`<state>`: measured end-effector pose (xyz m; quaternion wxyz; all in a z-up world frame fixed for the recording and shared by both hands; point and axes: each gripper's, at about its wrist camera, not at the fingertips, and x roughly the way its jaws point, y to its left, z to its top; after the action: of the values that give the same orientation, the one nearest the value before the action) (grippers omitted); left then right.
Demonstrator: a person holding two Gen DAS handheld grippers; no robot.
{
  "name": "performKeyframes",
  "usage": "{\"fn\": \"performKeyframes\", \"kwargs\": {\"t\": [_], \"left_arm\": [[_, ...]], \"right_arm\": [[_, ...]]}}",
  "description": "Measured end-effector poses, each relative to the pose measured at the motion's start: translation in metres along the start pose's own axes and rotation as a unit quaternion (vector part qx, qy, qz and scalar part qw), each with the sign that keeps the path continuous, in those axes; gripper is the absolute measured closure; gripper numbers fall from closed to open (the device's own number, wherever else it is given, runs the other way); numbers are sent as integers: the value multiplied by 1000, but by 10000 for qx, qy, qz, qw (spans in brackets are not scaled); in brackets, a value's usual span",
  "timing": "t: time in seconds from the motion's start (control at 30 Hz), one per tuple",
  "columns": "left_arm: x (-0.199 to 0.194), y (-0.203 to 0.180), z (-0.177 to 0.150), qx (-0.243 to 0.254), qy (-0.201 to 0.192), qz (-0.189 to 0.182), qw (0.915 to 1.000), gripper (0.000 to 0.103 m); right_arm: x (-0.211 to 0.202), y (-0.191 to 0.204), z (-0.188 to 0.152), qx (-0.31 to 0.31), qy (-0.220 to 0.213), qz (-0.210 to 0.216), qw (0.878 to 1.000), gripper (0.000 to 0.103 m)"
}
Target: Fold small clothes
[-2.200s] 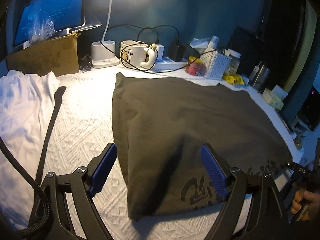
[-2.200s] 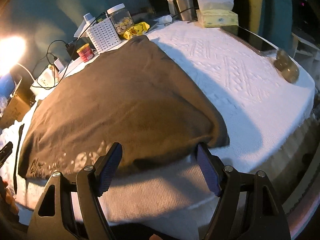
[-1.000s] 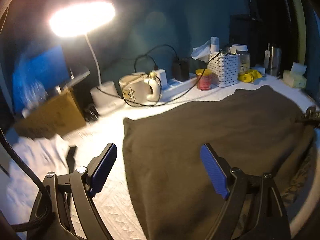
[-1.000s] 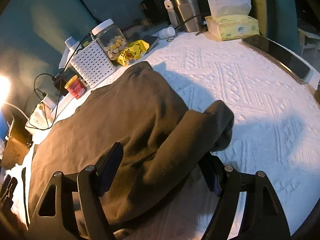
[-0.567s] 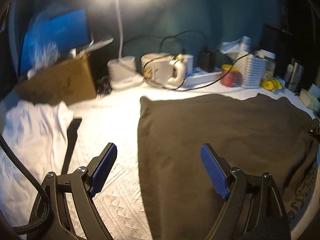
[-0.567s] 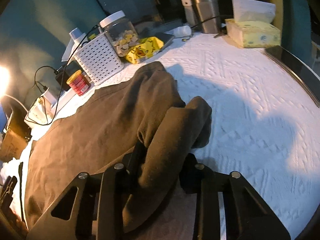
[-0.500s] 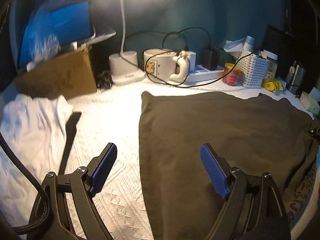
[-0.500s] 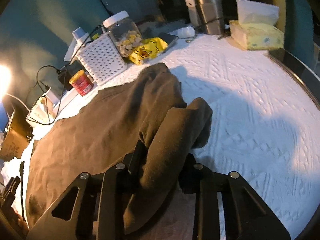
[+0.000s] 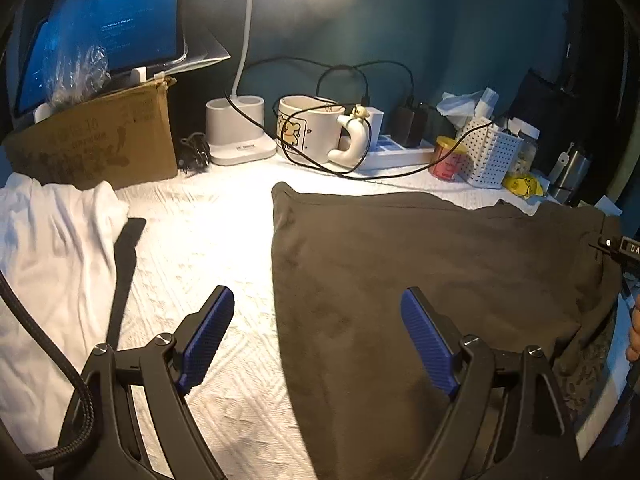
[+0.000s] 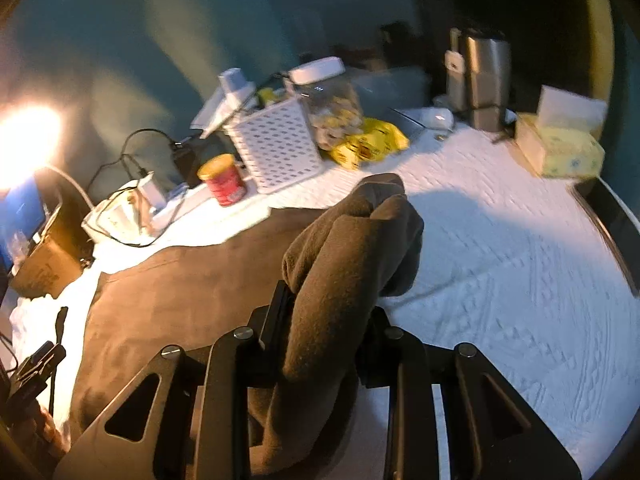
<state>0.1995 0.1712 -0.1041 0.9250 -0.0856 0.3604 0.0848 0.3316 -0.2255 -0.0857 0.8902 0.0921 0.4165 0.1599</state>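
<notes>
A dark olive-brown garment point(image 9: 420, 264) lies spread on the white textured bedspread point(image 9: 208, 240). My left gripper point(image 9: 316, 336) hangs open above the garment's left edge, its blue pads point(image 9: 208, 332) wide apart with nothing between them. In the right wrist view my right gripper point(image 10: 324, 320) is shut on a bunched right-hand edge of the garment point(image 10: 352, 248). That bunch stands lifted off the bedspread point(image 10: 500, 264) and droops over the fingers. The right gripper's tip point(image 9: 624, 248) shows at the far right of the left wrist view.
A white cloth point(image 9: 44, 248) and a dark strap point(image 9: 124, 264) lie at the left. Along the back stand a cardboard box point(image 9: 92, 148), lamp base point(image 9: 236, 132), mug point(image 9: 312, 128), cables, red can point(image 10: 224, 180), white basket point(image 10: 276, 144), jar, steel tumbler point(image 10: 480, 76) and tissue box point(image 10: 560, 144).
The right gripper closed on the garment's right edge and raised it, bunching the cloth over its fingers. The left gripper swung across the garment's left side and stayed open.
</notes>
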Motion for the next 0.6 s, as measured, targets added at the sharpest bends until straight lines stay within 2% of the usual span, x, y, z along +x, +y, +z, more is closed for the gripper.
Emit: {"fn": "performKeyframes", "kwargs": {"t": [0.17,0.3,0.6], "left_arm": [[-5,10,1,135,-73,88,9998,21],[-8,19,-1,128,-44,36,9999,32],[-15,35,-9,218,50,10,9998,32]], "right_arm": [[-5,39,8,-430,-44,209,9988,74],[-5,76,8,-778,-26,441,9960,75],[15,160,-7,-1422,185,1037,9842,75]]}}
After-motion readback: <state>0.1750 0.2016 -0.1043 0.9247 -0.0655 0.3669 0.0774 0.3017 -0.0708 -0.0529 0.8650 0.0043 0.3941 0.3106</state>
